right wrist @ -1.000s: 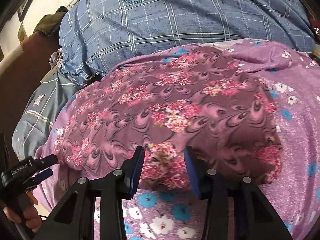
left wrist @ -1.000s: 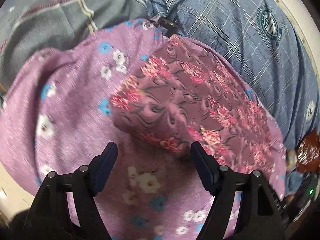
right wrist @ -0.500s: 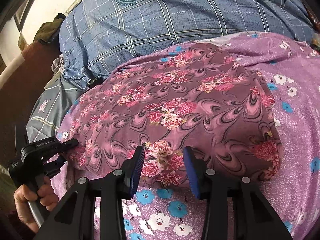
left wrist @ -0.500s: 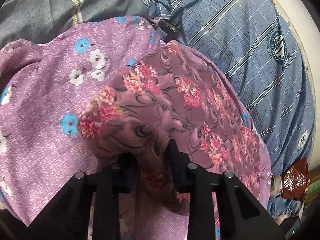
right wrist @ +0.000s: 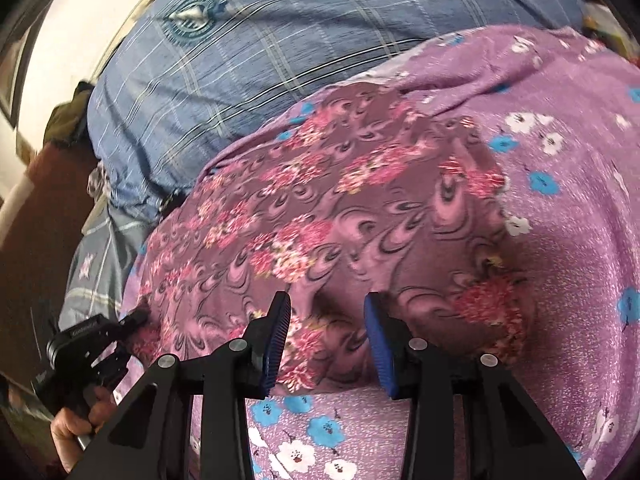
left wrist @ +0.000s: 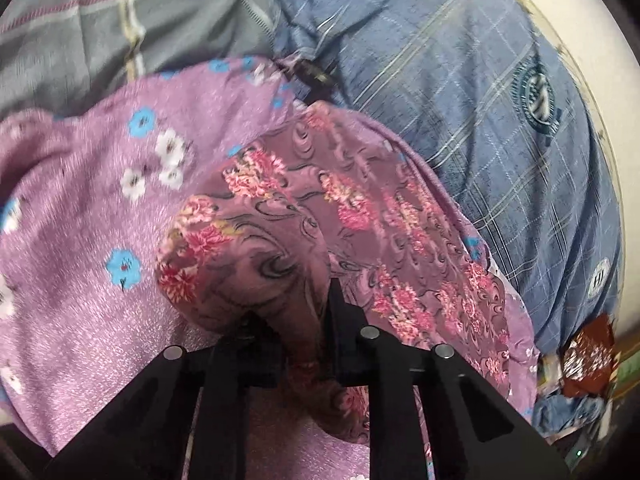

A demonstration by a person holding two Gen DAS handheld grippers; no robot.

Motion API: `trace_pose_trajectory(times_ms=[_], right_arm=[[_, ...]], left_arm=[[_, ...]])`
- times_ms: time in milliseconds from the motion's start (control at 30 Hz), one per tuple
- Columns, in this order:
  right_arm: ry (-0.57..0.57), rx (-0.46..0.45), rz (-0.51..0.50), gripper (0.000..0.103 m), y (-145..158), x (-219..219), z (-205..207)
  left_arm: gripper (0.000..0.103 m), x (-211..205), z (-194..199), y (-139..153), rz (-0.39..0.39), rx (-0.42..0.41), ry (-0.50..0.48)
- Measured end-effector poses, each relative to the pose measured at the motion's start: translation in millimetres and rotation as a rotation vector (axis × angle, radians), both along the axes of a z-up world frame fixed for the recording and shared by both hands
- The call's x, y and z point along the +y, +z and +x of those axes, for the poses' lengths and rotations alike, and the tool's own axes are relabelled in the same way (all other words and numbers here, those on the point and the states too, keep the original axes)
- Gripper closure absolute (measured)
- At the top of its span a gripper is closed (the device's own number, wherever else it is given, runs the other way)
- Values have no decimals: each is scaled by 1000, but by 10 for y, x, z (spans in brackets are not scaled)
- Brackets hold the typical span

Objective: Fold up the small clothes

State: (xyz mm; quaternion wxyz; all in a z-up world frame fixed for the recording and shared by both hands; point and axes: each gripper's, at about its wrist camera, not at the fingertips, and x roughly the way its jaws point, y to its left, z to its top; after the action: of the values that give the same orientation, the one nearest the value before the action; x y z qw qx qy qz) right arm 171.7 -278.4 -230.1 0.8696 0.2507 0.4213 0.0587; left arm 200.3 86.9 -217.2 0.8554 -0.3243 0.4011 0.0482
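A maroon garment with pink flowers (left wrist: 360, 216) lies on a purple flowered cloth (left wrist: 80, 200). My left gripper (left wrist: 296, 304) has its jaws closing on the garment's near corner, and the cloth bunches up between them and hides one fingertip. In the right wrist view the same garment (right wrist: 360, 200) spreads across the middle. My right gripper (right wrist: 326, 308) sits at its near edge, blue pads (right wrist: 276, 340) apart, with the hem lying between them. The left gripper (right wrist: 132, 320) shows at the garment's left corner, held by a hand (right wrist: 76, 432).
A blue plaid pillow (left wrist: 460, 80) lies just behind the garment, and a grey plaid sheet (left wrist: 120, 32) lies at the far left. A brown packet (left wrist: 588, 352) sits at the right edge. A pale wall (right wrist: 60, 60) lies beyond the bedding.
The left jaws went from wide open around the garment's corner to pinched on it, and the corner has bunched up. The right gripper has rolled and shifted along the near edge.
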Motion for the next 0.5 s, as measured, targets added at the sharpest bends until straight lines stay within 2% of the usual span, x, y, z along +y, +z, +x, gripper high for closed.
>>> trace_pose_trajectory(times_ms=[267,367,500], right_arm=[[-28,-7,28,64,11,-87,-32],[-63,-14,49,64,23,-201,-47],[-118,-14,83,64,19,-391,-61]], left_arm=[[91,-403,-44,556,149,-126,-131],[98,-721,-68,760,229,-178,-217],[98,-1225,-97,956,310,-230,-348]])
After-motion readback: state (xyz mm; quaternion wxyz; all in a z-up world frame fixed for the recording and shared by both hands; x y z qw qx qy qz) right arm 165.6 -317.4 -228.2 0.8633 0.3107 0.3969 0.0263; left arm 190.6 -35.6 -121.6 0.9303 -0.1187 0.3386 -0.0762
